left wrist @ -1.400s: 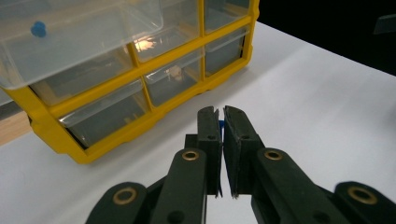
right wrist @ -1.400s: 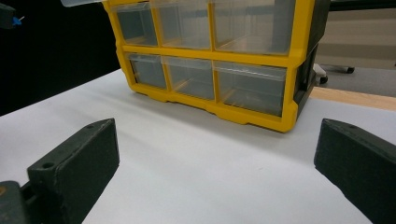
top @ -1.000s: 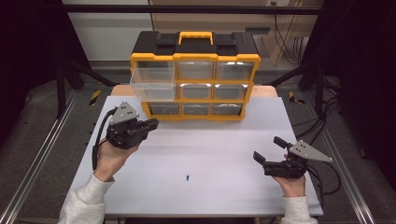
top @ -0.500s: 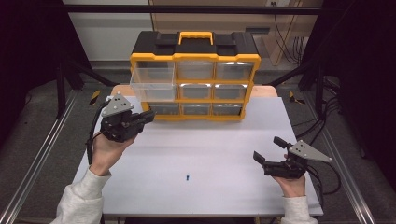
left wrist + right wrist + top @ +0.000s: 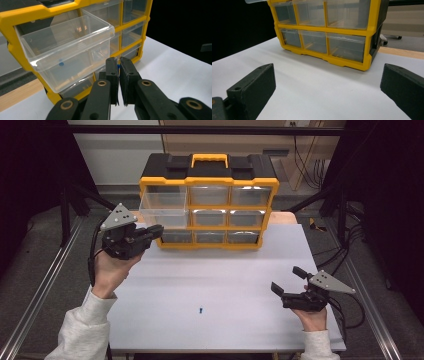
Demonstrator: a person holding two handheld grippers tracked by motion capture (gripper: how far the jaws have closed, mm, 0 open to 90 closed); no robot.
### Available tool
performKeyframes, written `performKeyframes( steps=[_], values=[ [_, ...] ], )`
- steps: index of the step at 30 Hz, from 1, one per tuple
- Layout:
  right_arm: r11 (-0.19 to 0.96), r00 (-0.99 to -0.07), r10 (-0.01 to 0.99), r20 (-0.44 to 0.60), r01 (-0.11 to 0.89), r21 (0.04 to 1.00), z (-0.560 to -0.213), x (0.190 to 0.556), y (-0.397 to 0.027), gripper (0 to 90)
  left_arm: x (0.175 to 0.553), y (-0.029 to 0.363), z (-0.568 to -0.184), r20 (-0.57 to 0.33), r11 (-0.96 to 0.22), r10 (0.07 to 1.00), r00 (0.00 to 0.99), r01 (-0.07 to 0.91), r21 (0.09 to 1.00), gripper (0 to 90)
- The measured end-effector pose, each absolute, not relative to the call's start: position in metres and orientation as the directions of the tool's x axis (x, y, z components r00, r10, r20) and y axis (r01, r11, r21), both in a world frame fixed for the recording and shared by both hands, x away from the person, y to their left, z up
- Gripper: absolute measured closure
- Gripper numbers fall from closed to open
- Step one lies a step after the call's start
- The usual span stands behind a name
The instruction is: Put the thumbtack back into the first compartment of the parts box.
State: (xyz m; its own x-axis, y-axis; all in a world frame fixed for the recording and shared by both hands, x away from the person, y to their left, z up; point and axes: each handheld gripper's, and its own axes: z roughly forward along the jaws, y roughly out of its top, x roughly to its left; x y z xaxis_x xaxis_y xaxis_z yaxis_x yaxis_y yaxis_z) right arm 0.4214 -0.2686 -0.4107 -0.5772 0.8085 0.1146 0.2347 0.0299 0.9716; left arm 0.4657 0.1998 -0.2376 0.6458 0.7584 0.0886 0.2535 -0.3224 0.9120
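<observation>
A yellow and black drawer organizer (image 5: 209, 181) stands at the back of the white table (image 5: 225, 270). Its top-left clear drawer (image 5: 162, 210) is pulled out, and a small blue piece (image 5: 60, 64) lies inside it. My left gripper (image 5: 159, 231) hovers just in front of and below that drawer (image 5: 67, 50). In the left gripper view my left gripper (image 5: 118, 60) is shut on a small blue piece (image 5: 118, 67) that peeks out between the jaw tips. My right gripper (image 5: 286, 279) rests open near the table's front right, empty, facing the organizer (image 5: 324, 27).
Another small blue piece (image 5: 200, 310) lies on the table toward the front middle. The organizer's other drawers (image 5: 210, 216) are pushed in. Metal rails (image 5: 45, 285) and dark frame posts flank the table.
My left gripper has risen and moved back towards the pulled-out drawer, still shut. The right gripper has stayed where it was.
</observation>
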Motion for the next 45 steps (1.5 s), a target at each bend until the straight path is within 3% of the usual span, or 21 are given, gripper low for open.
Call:
performKeyframes(
  steps=[45],
  values=[
    [0.028, -0.575, 0.81, 0.116, 0.234, 0.972, -0.41, 0.421, -0.27, 0.5, 0.515, 0.191, -0.197, 0.141, -0.326, 0.818, 0.558, 0.248, 0.912, 85.0]
  ],
)
